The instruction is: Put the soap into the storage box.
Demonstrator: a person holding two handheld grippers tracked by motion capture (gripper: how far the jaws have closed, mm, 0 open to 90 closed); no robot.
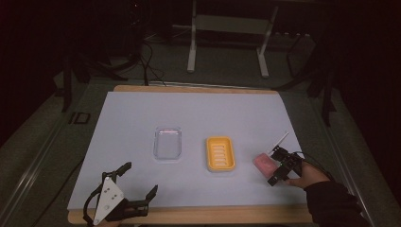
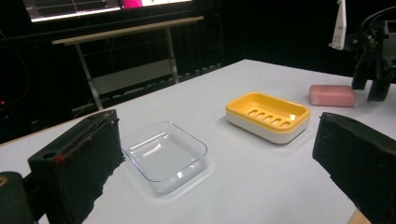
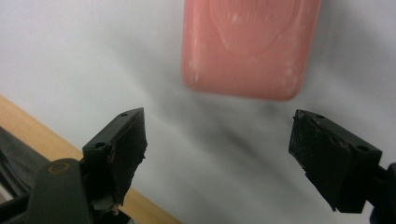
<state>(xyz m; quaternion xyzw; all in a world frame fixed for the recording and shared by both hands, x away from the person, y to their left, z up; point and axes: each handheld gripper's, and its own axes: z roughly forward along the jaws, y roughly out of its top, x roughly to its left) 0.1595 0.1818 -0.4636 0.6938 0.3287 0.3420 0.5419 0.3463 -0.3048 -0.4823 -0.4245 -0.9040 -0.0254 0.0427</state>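
The right claw (image 3: 217, 158), jaws spread wide, hangs just short of the pink soap (image 3: 250, 46) ahead, lined up to straddle it for a pickup.

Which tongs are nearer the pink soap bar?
Right. The right tongs hover open just beside the pink soap bar, not touching. The left tongs sit open at the table's near left edge, beyond both dishes.

surface (image 1: 142, 113): white sheet over wood | on it: 3 things | clear dish (image 1: 168, 143) | yellow soap tray (image 1: 220, 153) | pink soap bar (image 1: 263, 163)
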